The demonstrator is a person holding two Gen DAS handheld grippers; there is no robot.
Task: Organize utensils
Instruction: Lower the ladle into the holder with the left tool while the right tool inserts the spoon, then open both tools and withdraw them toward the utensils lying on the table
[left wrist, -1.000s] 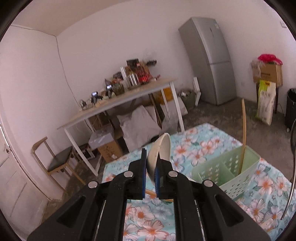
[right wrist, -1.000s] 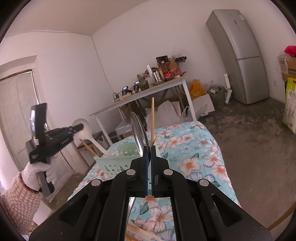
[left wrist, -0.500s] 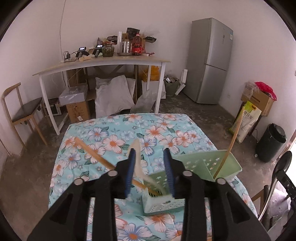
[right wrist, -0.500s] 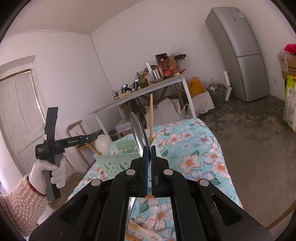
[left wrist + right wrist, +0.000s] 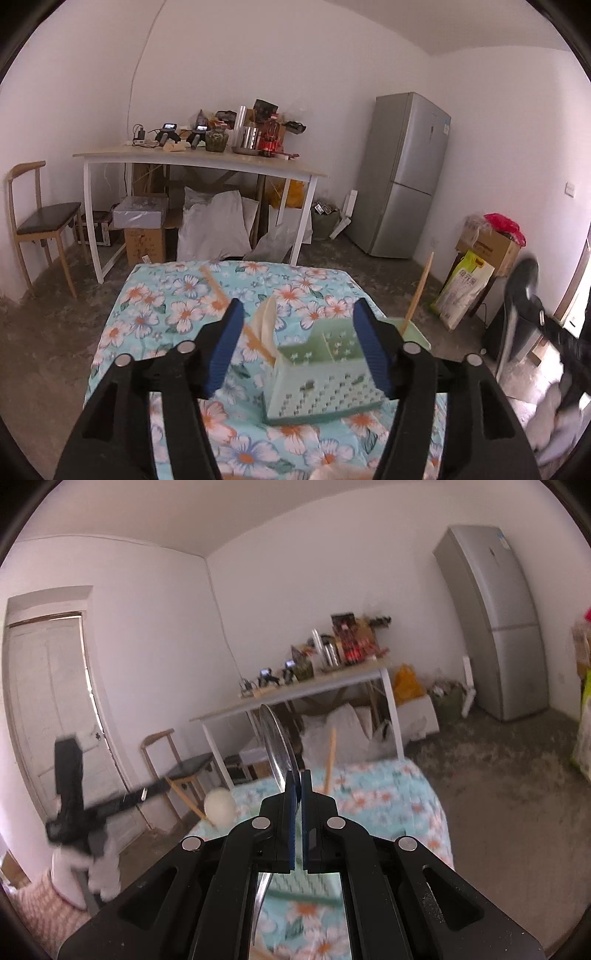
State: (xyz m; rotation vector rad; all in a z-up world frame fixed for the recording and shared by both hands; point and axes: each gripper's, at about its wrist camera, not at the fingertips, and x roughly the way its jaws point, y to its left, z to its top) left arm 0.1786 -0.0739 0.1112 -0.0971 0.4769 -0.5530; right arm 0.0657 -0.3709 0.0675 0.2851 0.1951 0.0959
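Now the left gripper (image 5: 295, 347) has its blue jaws opening wide, and nothing is pinched between them. Just past them the white spoon (image 5: 266, 320) stands almost upright at the near left end of the green basket (image 5: 325, 384), which sits on the flowered table (image 5: 177, 302). A wooden stick (image 5: 417, 295) leans up out of the far right corner of the basket, and another wooden utensil (image 5: 216, 288) lies flat on the cloth to the left. The right gripper (image 5: 295, 781) is squeezed tight on a metal spoon (image 5: 275, 744), whose round bowl points up and whose long handle runs down between the jaws. That spoon is the next thing to put away, I think. The basket lies below and a little ahead of the right gripper, so the spoon must go down handle first.
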